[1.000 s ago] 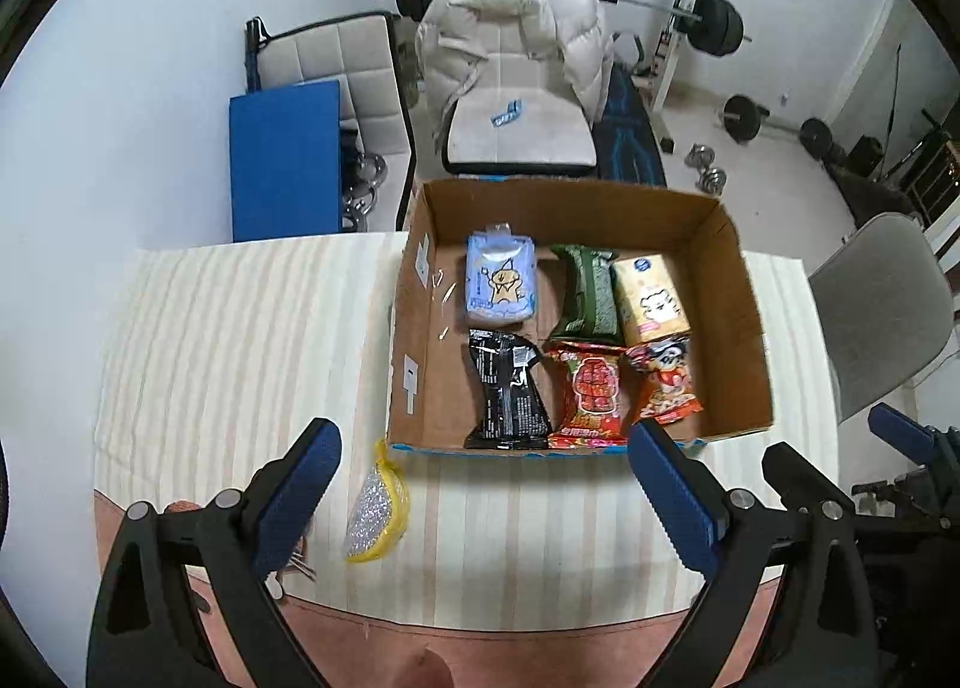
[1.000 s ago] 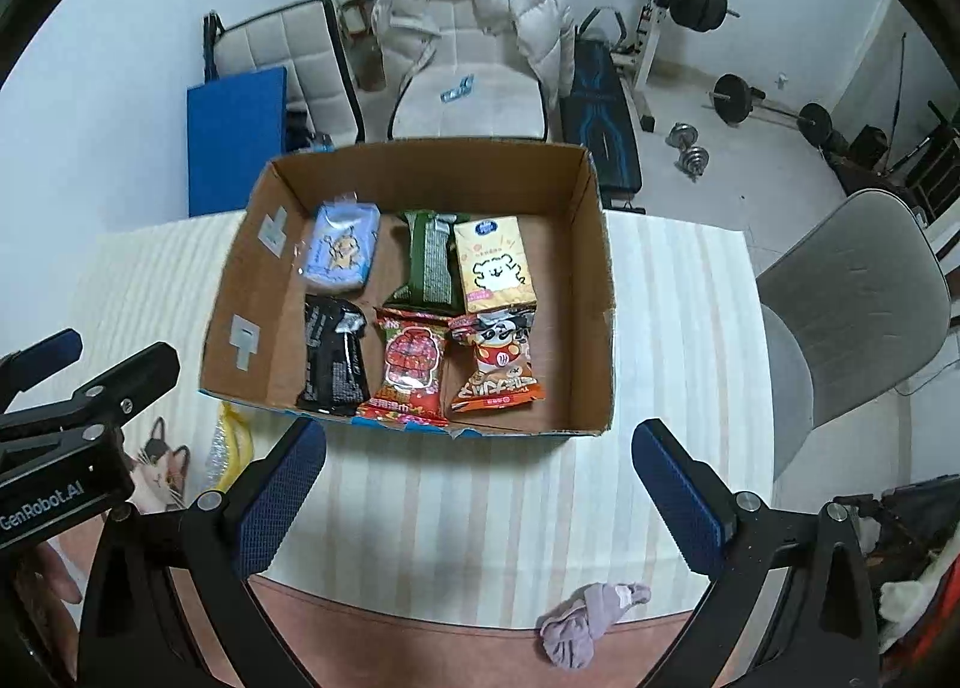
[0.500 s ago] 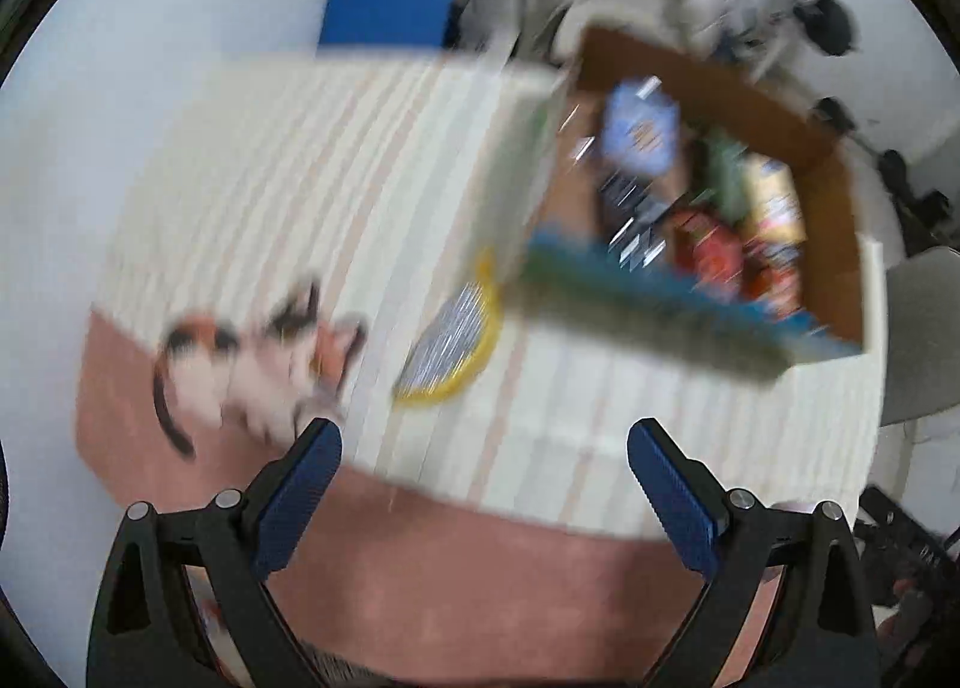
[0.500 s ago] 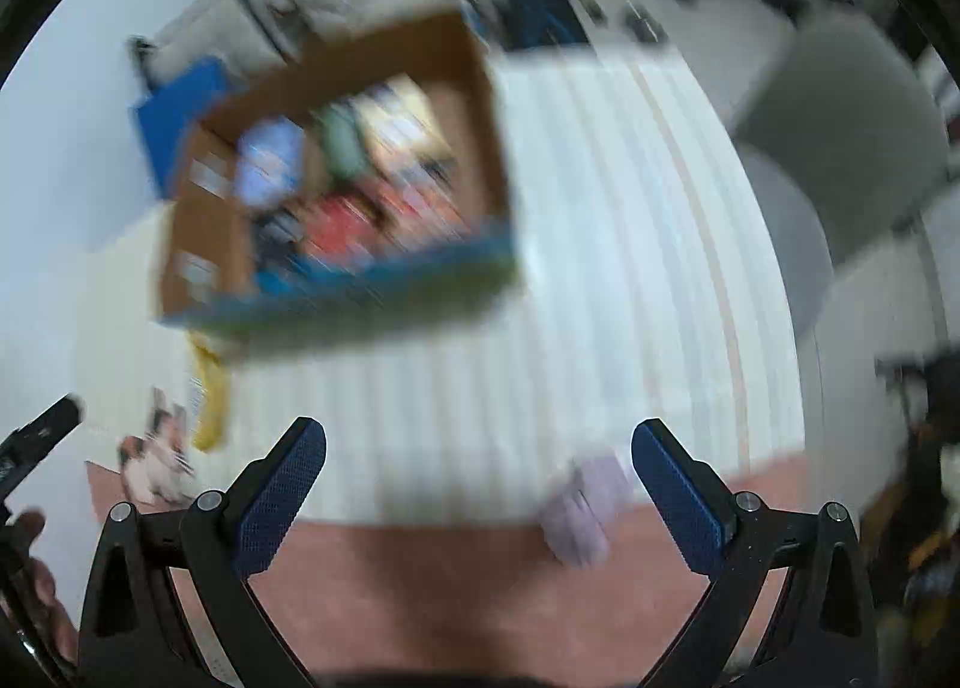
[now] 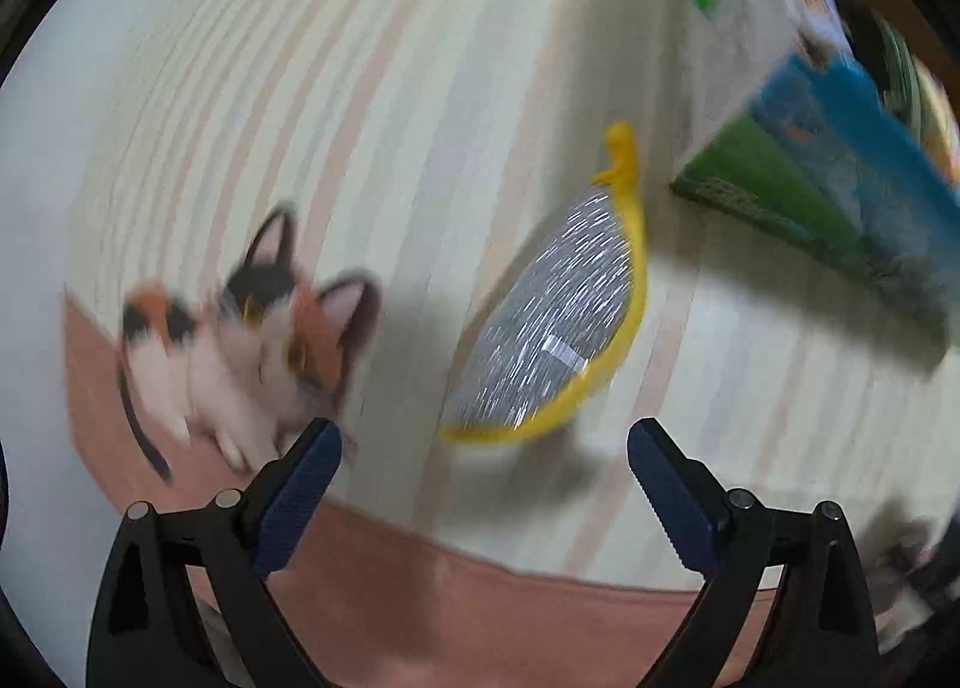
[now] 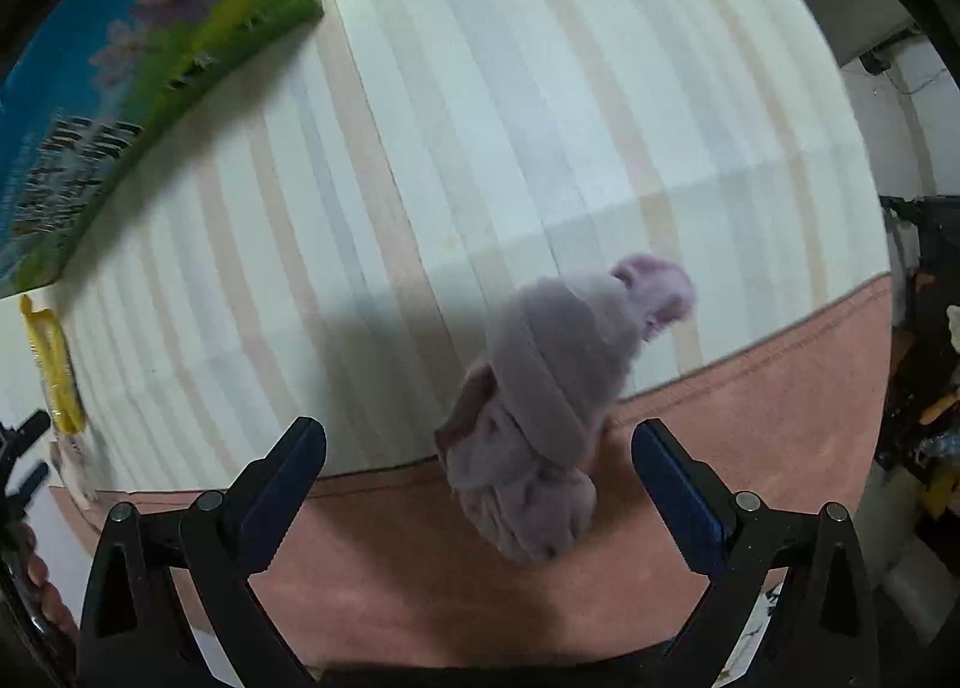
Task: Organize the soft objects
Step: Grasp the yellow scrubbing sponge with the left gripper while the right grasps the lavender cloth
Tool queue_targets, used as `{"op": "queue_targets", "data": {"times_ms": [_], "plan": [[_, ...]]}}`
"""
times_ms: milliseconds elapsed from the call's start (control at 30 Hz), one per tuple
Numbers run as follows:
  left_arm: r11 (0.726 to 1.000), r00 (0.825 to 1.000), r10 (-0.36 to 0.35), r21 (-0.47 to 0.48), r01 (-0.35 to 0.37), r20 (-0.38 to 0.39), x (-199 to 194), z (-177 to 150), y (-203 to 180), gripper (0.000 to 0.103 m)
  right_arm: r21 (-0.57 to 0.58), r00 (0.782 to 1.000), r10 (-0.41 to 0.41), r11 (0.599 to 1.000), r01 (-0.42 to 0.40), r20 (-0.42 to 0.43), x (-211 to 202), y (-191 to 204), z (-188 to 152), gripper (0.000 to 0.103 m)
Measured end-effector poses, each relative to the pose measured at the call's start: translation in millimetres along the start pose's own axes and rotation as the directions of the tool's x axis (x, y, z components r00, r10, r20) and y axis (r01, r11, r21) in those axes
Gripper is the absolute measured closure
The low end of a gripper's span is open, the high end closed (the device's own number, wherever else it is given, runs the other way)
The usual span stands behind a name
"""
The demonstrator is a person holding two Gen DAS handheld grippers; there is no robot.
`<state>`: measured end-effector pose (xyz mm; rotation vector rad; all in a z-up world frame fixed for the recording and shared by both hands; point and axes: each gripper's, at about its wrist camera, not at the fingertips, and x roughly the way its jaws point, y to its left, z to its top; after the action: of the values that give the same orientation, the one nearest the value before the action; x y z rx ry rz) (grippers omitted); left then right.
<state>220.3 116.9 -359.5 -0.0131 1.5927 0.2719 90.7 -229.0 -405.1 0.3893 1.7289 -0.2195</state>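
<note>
In the left wrist view a calico cat plush [image 5: 252,340] lies on the striped tablecloth, just ahead of the left fingertip. A silver and yellow scrubber pad [image 5: 552,322] lies between the open fingers' line, a little ahead. My left gripper [image 5: 483,466] is open and empty. In the right wrist view a purple plush toy [image 6: 540,418] lies at the table's front edge between the open fingers. My right gripper [image 6: 477,466] is open and empty, close over it.
The cardboard box [image 5: 840,159] with snack packs stands to the right of the scrubber; its printed blue-green side [image 6: 120,99] shows at the upper left of the right wrist view. The scrubber's yellow edge [image 6: 51,364] shows at far left there. The striped tablecloth [image 6: 540,117] has a pink border.
Both grippers have dropped from high above the table to close over it. The left moved toward the cat plush and scrubber, the right toward the purple plush. Both stayed open.
</note>
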Motion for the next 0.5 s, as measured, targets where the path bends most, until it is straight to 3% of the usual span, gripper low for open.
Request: {"op": "queue_targets", "data": {"times_ms": [67,167,200,233,267,367,500], "plan": [[0.995,0.999,0.052,0.08,-0.052,0.01,6.7,7.7,-14.3,0.005,-0.001,1.0,-0.014,1.0,0.014,-0.014,9.0,3.1,3.3,0.0],[0.987,0.998,0.064,0.145,-0.065,0.008,14.1,13.3,-26.6,0.005,0.017,0.999,-0.01,1.0,0.011,-0.051,23.7,6.1,6.5,0.004],[0.986,0.998,0.062,0.158,-0.062,0.003,17.0,14.1,-30.1,0.012,0.02,0.998,-0.014,1.0,0.015,-0.065,28.3,6.5,5.9,0.011],[0.985,0.998,0.057,0.165,-0.056,0.0,18.2,14.2,-32.6,0.033,0.021,0.997,-0.018,1.0,0.02,-0.074,30.7,6.6,4.2,0.016],[0.984,0.999,0.051,0.17,-0.047,-0.017,20.4,12.5,-34.8,0.044,0.013,0.997,-0.031,0.999,0.032,-0.067,30.5,8.4,2.5,0.018],[0.987,0.999,0.033,0.159,-0.027,-0.032,22.1,6.7,-35.8,0.046,-0.035,0.997,-0.059,0.998,0.057,-0.043,26.3,18.4,-2.2,0.047],[0.994,0.996,-0.055,0.092,0.061,-0.068,16.8,-14.4,-33.1,0.048,-0.079,0.999,-0.021,0.997,0.017,-0.041,22.2,35.3,-12.2,0.056]]}}
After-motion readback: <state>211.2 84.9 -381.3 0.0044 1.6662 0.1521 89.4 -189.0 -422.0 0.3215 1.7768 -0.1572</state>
